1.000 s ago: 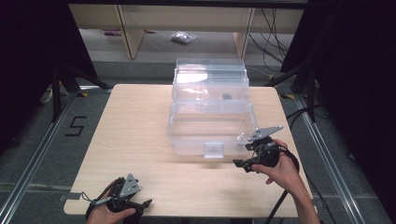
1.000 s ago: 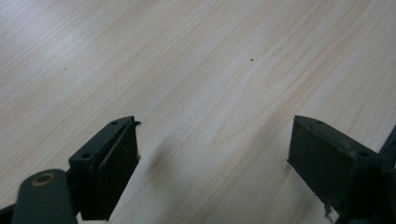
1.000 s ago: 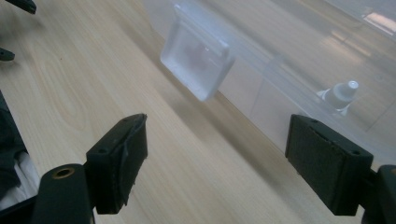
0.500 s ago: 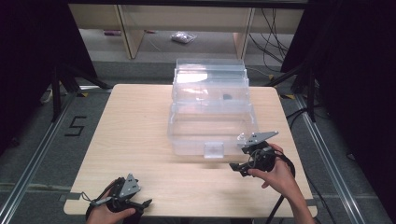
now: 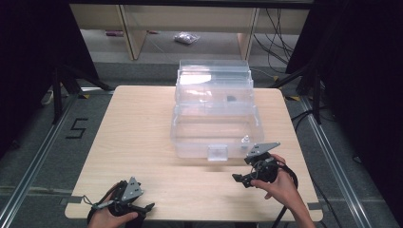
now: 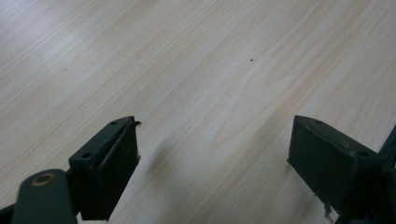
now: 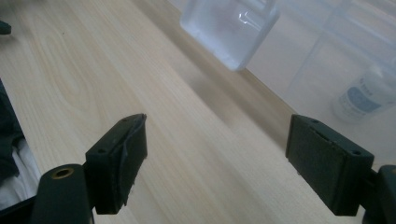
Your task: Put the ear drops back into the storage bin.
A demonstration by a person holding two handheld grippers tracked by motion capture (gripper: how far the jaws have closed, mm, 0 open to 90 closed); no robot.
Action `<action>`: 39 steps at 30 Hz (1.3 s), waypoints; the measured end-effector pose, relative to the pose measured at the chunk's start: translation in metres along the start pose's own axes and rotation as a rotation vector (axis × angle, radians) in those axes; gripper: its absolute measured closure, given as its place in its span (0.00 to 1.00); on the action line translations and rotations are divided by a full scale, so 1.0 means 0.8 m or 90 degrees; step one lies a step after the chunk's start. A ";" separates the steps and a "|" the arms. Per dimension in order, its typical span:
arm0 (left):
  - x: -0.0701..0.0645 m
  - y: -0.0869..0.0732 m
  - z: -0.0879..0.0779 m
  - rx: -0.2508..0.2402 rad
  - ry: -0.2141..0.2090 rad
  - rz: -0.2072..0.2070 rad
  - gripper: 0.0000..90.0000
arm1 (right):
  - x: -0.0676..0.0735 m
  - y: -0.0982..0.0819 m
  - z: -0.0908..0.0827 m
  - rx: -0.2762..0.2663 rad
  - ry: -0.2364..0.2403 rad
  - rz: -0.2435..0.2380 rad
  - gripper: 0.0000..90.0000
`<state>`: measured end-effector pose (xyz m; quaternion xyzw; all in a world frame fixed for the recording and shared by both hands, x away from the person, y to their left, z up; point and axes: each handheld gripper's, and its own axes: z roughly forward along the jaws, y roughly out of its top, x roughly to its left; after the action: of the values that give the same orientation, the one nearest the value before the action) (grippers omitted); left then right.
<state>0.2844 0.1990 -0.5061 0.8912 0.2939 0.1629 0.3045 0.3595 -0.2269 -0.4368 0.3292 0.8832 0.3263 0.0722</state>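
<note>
Wooden table (image 5: 142,123): clear box (image 5: 216,118) sits just ahead of right claw (image 5: 240,179) (jaws wide, nothing betw. them).

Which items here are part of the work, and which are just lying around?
In the work:
- clear plastic box with its front latch
- small bottle inside it
- right tool, open, near the latch

Lying about:
- plastic bag on the floor
- left tool, open over bare table

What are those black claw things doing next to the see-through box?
A person sits at a light wooden table with a black claw tool in each hand. The right claw is open and holds nothing, just in front of the clear plastic storage box, near its front latch. The left claw is open too, near the table's front edge. A small white bottle stands inside the box.
</note>
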 end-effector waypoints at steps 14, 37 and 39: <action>0.000 0.000 0.000 0.001 0.000 0.000 0.17 | 0.003 -0.029 0.013 0.007 0.009 0.030 0.24; -0.001 0.000 0.000 0.001 -0.001 -0.001 0.17 | 0.016 -0.062 0.020 -0.002 -0.010 0.027 0.21; -0.001 -0.001 0.000 0.000 -0.001 -0.001 0.17 | 0.017 -0.064 0.021 -0.012 -0.016 0.018 0.21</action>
<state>0.2839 0.1990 -0.5065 0.8913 0.2942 0.1620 0.3046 0.3271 -0.2389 -0.4804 0.3453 0.8742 0.3314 0.0820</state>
